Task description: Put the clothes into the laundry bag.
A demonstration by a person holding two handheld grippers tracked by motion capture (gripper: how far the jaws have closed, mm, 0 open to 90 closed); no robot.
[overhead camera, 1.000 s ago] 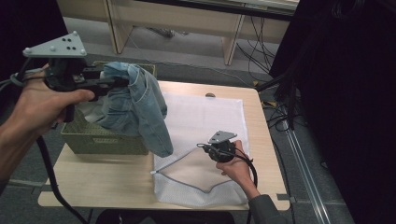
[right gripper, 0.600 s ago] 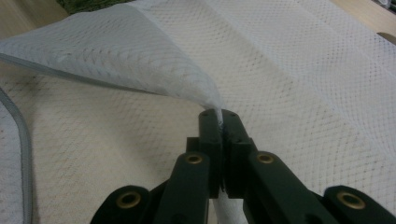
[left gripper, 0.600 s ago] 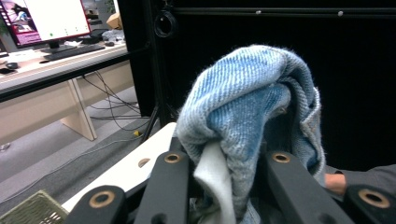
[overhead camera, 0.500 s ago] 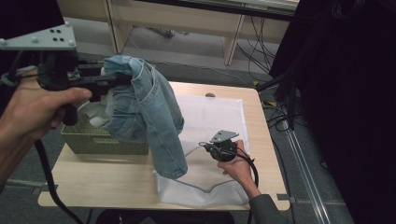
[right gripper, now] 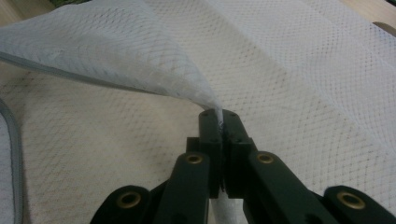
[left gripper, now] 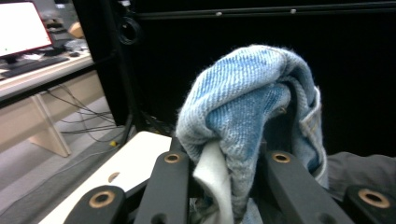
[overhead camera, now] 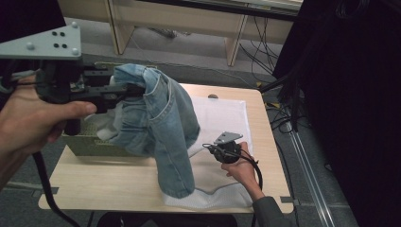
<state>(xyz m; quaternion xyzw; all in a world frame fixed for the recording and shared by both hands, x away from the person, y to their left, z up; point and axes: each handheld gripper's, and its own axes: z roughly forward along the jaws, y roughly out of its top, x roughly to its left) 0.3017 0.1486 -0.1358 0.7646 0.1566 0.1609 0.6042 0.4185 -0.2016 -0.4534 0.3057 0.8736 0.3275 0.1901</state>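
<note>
left gripper (overhead camera: 135, 90): upper left, clamped on jeans (overhead camera: 163, 127) | right gripper (right gripper: 223, 122): lower centre, pinching mesh bag (right gripper: 140, 56) edge

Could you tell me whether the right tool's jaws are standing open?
No, the right tool is shut on the white mesh bag, pinching its upper layer.

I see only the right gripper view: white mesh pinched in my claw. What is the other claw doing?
Observer: The left claw is shut on a bunched part of the blue jeans and holds them above the table.
Operator: Where does the loose end hang?
Observer: One leg hangs down onto the white mesh bag, beside the right claw. I cannot tell whether it is inside.
Operator: Is anything else on the table?
Observer: A green basket stands at its left side.
</note>
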